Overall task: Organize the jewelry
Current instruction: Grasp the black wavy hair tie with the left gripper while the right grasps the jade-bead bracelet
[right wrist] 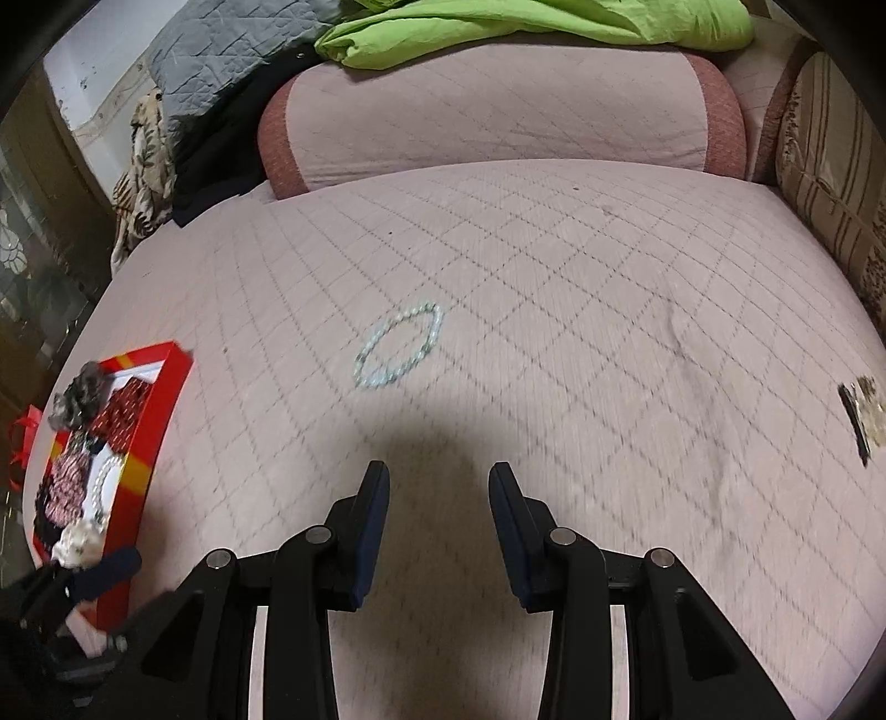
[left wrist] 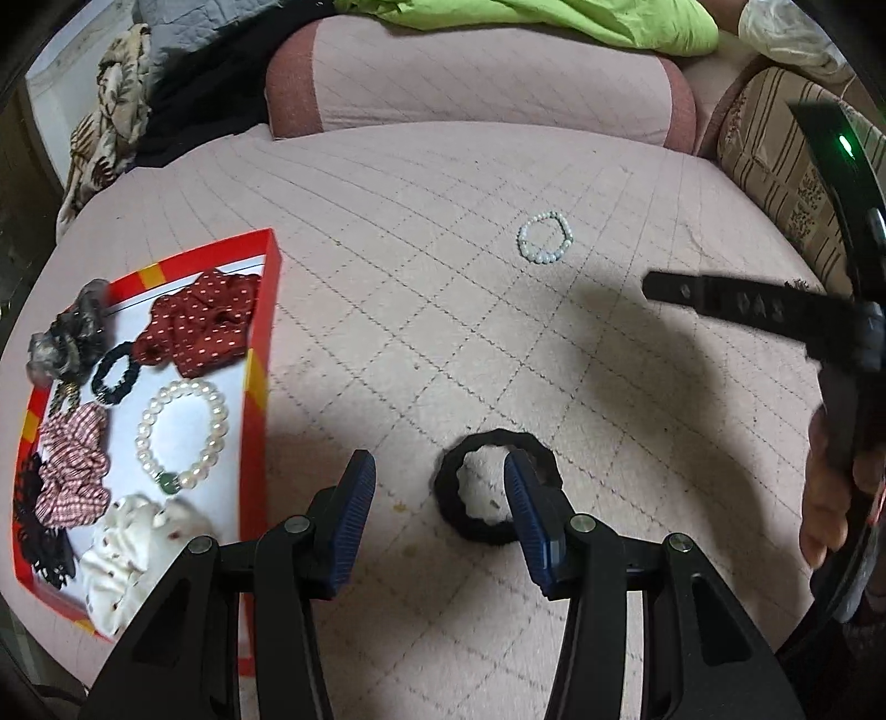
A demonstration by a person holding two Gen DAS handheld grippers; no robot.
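Observation:
A black wavy hair tie (left wrist: 470, 518) lies on the pink quilted bed cover. My left gripper (left wrist: 440, 471) is open, its right finger (left wrist: 526, 498) resting inside the ring and its left finger outside it. A pale bead bracelet (left wrist: 544, 238) lies farther back; it also shows in the right wrist view (right wrist: 398, 346). My right gripper (right wrist: 439, 482) is open and empty, hovering short of that bracelet. A red box (left wrist: 264, 354) at the left holds a pearl bracelet (left wrist: 183, 437), scrunchies and hair ties; the box also shows in the right wrist view (right wrist: 158, 410).
A pink bolster pillow (left wrist: 476, 77) and green cloth (left wrist: 554, 19) lie at the back. A striped cushion (left wrist: 775, 166) is at the right. Clothes are piled at the back left. A small dark-and-tan item (right wrist: 864, 415) lies at the bed's right edge.

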